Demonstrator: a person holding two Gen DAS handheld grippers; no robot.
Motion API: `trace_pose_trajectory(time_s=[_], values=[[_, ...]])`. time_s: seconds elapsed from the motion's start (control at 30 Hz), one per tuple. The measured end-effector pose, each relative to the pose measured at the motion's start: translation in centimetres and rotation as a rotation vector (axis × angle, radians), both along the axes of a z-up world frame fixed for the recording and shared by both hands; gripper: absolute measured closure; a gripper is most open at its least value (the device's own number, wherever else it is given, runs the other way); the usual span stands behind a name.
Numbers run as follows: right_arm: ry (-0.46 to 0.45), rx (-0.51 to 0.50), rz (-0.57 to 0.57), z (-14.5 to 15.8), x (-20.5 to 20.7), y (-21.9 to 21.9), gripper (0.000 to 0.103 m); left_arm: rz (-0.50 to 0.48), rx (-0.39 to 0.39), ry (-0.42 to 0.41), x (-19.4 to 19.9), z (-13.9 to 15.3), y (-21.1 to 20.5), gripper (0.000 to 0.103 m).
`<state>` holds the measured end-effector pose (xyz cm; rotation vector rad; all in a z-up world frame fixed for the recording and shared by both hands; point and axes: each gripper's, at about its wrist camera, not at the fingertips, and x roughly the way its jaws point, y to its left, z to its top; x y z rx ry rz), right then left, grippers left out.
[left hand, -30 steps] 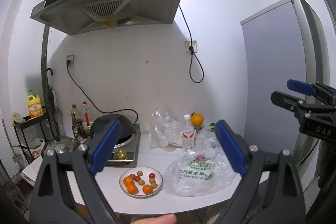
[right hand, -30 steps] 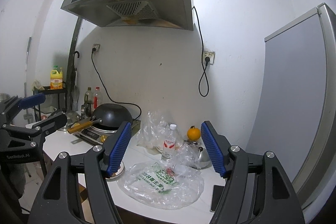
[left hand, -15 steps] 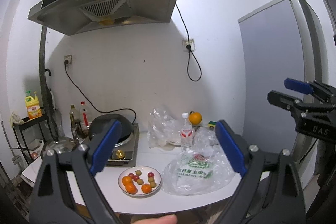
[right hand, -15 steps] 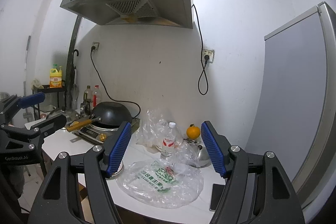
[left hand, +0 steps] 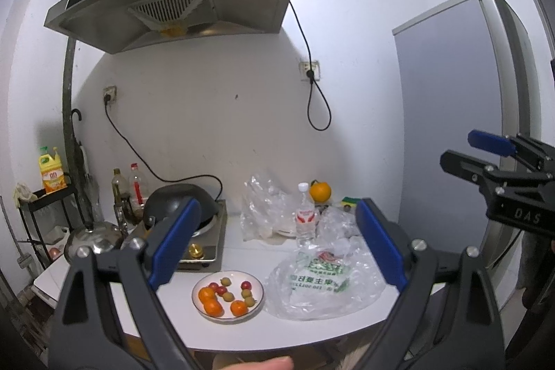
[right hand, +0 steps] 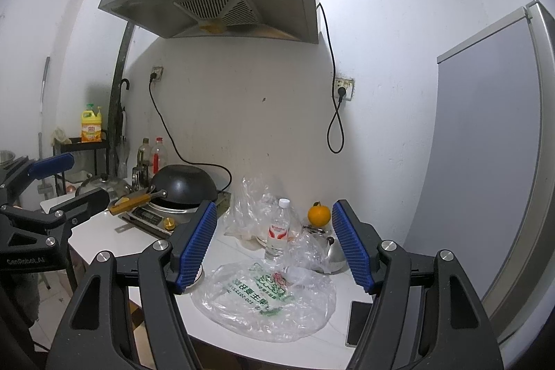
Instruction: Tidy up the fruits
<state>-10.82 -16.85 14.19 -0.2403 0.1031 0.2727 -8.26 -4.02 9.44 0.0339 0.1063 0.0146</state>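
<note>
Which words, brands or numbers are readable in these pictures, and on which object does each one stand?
"DAS": right gripper body.
"GenRobot.AI": left gripper body.
Plastic bag: green print, upside down, not readable.
Water bottle label: too small.
Yellow bottle label: too blurred.

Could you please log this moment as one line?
left gripper: jaws open, empty | right gripper: jaws open, empty | fruit plate: untouched

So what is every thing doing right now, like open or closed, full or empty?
left gripper: open, holding nothing.
right gripper: open, holding nothing.
plate: on the counter, holding small fruits.
plastic bag: lying flat, looks empty.
water bottle: upright, cap on.
big orange: loose at the back, not on the plate.
wok: upside down on the stove.
fridge: door shut.
</note>
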Motion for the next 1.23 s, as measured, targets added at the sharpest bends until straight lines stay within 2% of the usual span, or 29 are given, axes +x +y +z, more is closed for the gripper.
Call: trace_pose_trajectory(time_s=[1.23], values=[[0.008,0.002,0.000,-0.50,-0.08,0.15,0.031,-0.047,0.010,-0.012,-0.18,-0.10,0.55,0.011]])
